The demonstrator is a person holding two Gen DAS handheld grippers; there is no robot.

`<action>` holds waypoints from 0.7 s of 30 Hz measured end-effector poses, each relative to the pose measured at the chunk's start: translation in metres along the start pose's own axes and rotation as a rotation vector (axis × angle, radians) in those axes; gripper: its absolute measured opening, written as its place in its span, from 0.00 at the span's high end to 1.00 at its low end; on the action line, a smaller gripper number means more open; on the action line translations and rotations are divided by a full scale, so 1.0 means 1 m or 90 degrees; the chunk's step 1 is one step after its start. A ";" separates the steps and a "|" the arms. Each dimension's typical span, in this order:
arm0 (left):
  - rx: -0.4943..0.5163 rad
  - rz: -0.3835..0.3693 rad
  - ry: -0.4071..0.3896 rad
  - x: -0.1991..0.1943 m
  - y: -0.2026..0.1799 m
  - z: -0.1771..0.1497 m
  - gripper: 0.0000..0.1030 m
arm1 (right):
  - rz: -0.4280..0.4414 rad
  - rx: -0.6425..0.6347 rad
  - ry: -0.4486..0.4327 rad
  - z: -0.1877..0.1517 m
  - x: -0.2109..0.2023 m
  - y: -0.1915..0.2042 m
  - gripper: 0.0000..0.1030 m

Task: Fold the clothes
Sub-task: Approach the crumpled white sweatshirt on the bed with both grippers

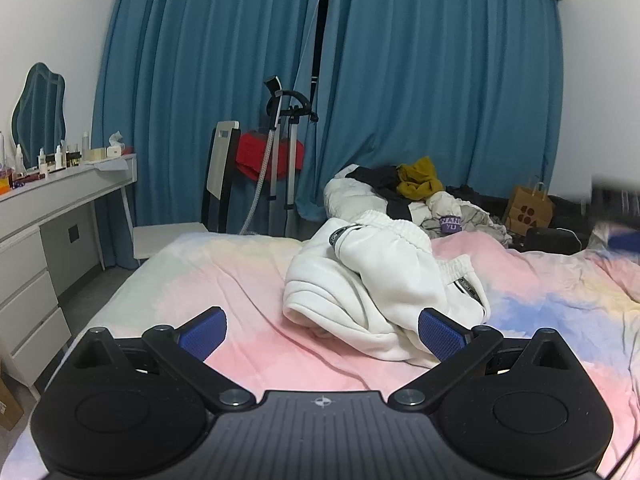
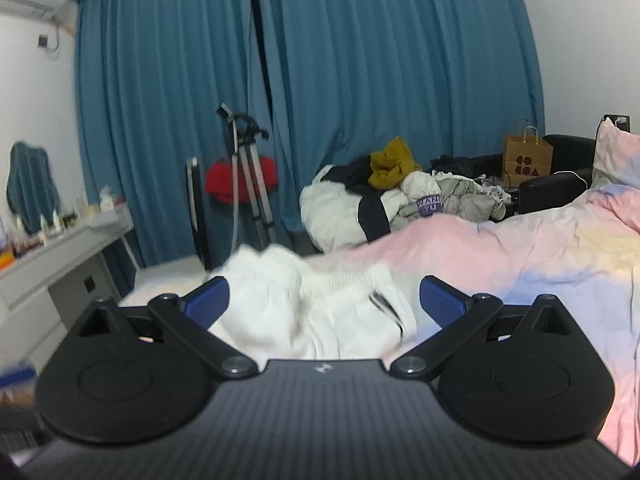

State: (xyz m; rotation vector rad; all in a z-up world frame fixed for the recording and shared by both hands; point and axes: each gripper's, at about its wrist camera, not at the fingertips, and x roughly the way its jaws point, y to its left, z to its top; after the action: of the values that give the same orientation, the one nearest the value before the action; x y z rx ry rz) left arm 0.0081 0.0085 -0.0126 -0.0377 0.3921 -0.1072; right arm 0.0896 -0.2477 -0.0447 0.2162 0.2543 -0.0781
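A crumpled white garment (image 1: 380,280) with an elastic waistband and a black-and-white label lies in a heap on the pastel bed sheet (image 1: 224,280). My left gripper (image 1: 322,334) is open just in front of the heap, its right pad touching the cloth's near edge, nothing held. In the right wrist view the same white garment (image 2: 316,308) sits blurred between and just beyond the blue pads of my right gripper (image 2: 324,302), which is wide open. The right gripper shows as a dark blur at the far right edge of the left view (image 1: 616,208).
A pile of other clothes (image 1: 408,196), white, black, mustard and grey, lies at the far side of the bed. A brown paper bag (image 1: 528,210) stands behind it. A white dresser (image 1: 48,216), a chair (image 1: 220,176), a garment steamer (image 1: 284,140) and blue curtains (image 1: 420,80) stand around.
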 end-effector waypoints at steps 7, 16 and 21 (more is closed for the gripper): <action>0.016 -0.020 0.018 0.021 -0.003 -0.003 0.00 | -0.035 0.018 0.012 -0.008 0.015 -0.024 0.00; 0.093 -0.038 0.028 0.110 -0.043 0.029 0.03 | -0.076 0.053 0.040 -0.044 0.034 -0.063 0.00; 0.110 -0.053 0.024 0.180 -0.067 0.058 0.03 | -0.099 0.067 0.069 -0.062 0.058 -0.074 0.00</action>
State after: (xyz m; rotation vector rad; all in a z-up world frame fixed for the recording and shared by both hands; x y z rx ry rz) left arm 0.1897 -0.0771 -0.0233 0.1194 0.4182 -0.2242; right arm 0.1226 -0.3086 -0.1334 0.3062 0.3746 -0.2345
